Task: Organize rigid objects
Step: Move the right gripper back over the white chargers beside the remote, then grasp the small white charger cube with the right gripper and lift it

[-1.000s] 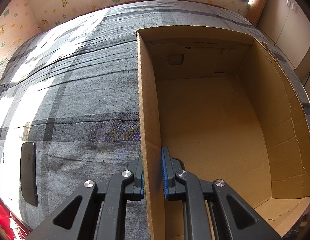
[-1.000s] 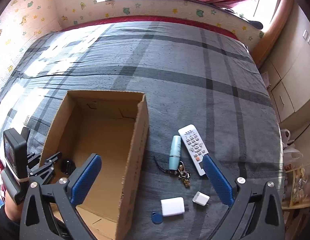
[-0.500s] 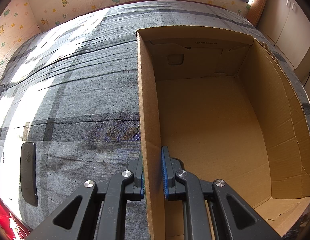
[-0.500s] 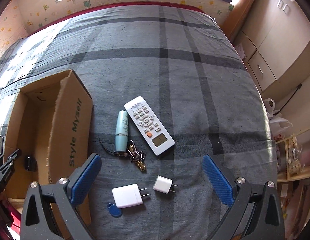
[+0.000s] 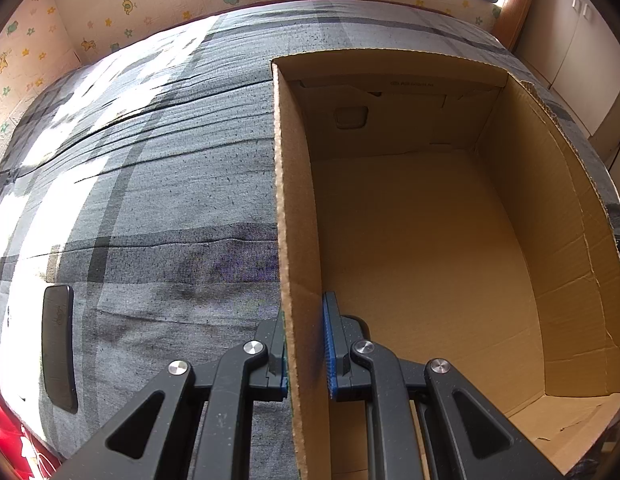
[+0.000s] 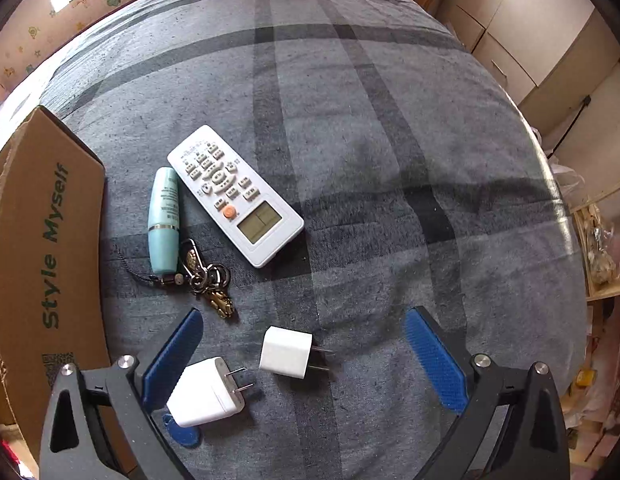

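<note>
The left tongs (image 5: 305,354) were clamped on the near left wall of the open brown cardboard box (image 5: 570,240), one blue pad outside the wall and one inside. The box stood on the bed's grey plaid cover (image 5: 150,200), and its floor showed nothing lying on it. A dark flat oblong object (image 5: 59,347) lay on the cover well to the left of the box.

The right tongs (image 6: 304,356) hung wide apart above the cover. Nearest them lay a larger white plug charger (image 6: 204,394), just beside the left blue finger (image 6: 172,356) and partly covering a blue oval key tag (image 6: 184,434). Just beyond it, between the fingers, lay a smaller white cube charger (image 6: 285,351) with its two prongs pointing right. Further off sat a bunch of metal keys and rings (image 6: 208,280) with a dark cord, touching the cap end of a pale teal cylindrical tube (image 6: 163,220). A white remote control with grey buttons, an orange button and a small screen (image 6: 234,194) lay slantwise just beside the tube. To the left of these stood the box's outer wall, printed "Style Myself" in green.
</note>
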Demonstrator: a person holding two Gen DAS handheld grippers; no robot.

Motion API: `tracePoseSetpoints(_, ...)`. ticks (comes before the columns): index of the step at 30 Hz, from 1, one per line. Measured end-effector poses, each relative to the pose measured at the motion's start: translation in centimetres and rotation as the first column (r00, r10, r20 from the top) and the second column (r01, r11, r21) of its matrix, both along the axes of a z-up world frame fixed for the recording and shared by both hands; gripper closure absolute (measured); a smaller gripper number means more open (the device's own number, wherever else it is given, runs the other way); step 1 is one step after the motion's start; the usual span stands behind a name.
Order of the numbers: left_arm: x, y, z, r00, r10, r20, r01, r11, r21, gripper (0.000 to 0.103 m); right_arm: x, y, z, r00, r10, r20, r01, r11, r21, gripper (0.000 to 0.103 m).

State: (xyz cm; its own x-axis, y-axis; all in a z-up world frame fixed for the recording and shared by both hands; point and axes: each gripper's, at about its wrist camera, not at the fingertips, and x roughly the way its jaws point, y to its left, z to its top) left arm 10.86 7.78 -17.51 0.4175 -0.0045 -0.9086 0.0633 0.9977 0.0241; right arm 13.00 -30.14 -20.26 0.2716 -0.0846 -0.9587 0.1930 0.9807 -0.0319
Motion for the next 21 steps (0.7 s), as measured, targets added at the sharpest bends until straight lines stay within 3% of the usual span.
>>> tracePoseSetpoints(9,0.0,0.1,0.0,1.000,0.000,0.000,0.000,1.000,0.000,0.089,-0.4,-0.8,-3.7,0.997,-0.046,-0.067,0.049,0.997,0.052,0.000)
tracePoseSetpoints(17,0.0,0.1,0.0,1.000,-0.001,0.000,0.001,1.000,0.000,0.089,-0.7,-0.8,-4.5,0.996,-0.045,-0.080,0.049,0.997,0.057,0.004)
tracePoseSetpoints(21,0.0,0.1,0.0,1.000,-0.001,0.000,0.001,1.000,0.000,0.089,-0.6,-0.4,-5.0,0.994,-0.042,-0.097,0.049,0.996,0.073,0.027)
